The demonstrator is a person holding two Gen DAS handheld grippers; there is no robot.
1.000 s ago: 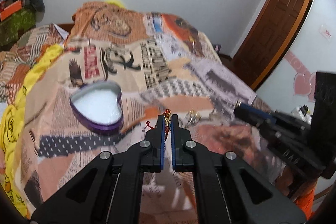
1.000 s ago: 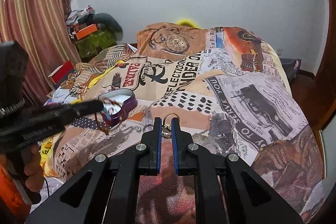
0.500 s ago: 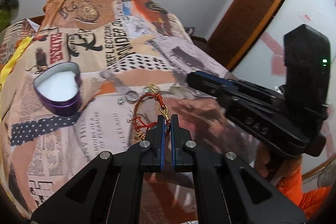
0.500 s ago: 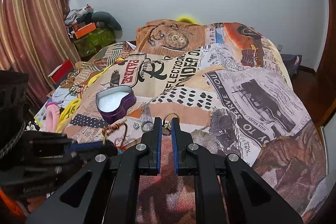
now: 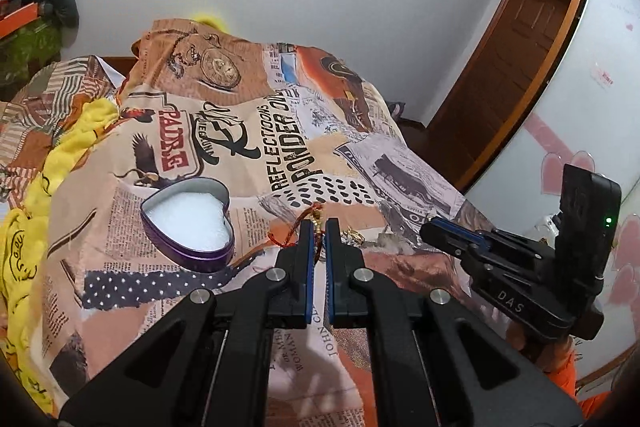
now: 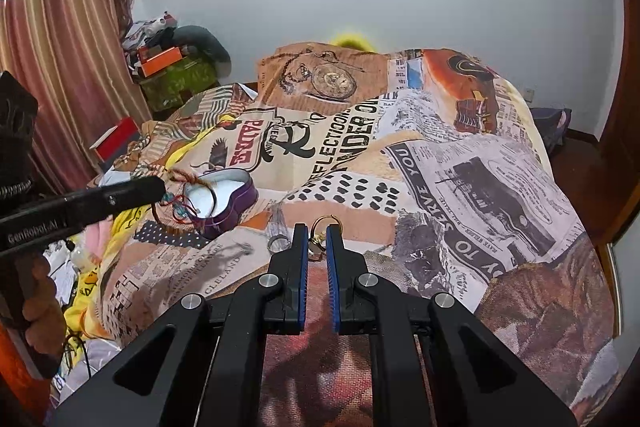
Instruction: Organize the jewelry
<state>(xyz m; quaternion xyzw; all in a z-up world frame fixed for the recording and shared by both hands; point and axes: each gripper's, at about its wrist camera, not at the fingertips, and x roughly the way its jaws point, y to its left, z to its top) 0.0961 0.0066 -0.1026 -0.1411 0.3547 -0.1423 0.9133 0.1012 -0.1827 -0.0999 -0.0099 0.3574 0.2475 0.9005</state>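
Now the left gripper pinches a red-and-gold bracelet — dangling just over the heart-shaped tin; the right gripper, pressed together, sits by a gold ring at its tips.

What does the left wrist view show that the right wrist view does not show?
Only the left wrist view: a brown wooden door and pink hearts on a white panel.

Only the right wrist view: striped curtains and a silver ring on the bedspread.

Both: the heart-shaped tin and the red thread bracelet, clamped in the left hand-held gripper and hanging near the tin.
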